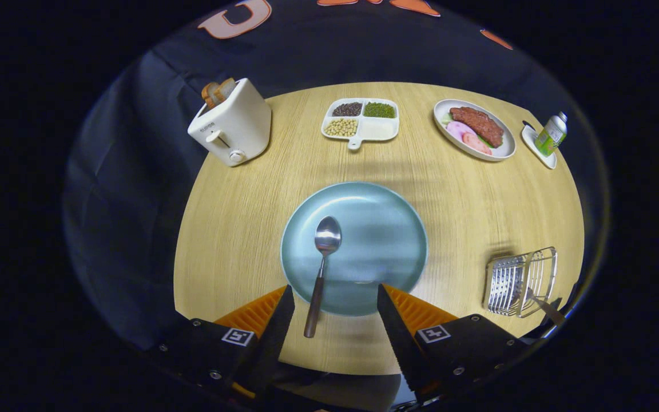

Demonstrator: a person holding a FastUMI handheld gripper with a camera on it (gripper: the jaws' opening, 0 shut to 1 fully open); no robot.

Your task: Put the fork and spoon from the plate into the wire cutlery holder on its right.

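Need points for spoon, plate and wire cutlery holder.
spoon [327, 234]: gripper view, on its bowl.
plate [386, 229]: gripper view, on bare blue surface right of the spoon.
wire cutlery holder [521, 280]: gripper view, on its wire side.

Toaster [231, 123]: small dark brand mark on its front, too small to read.
Bottle [551, 135]: green label, illegible.
Fingers [273, 329]: square black-and-white markers, no text.
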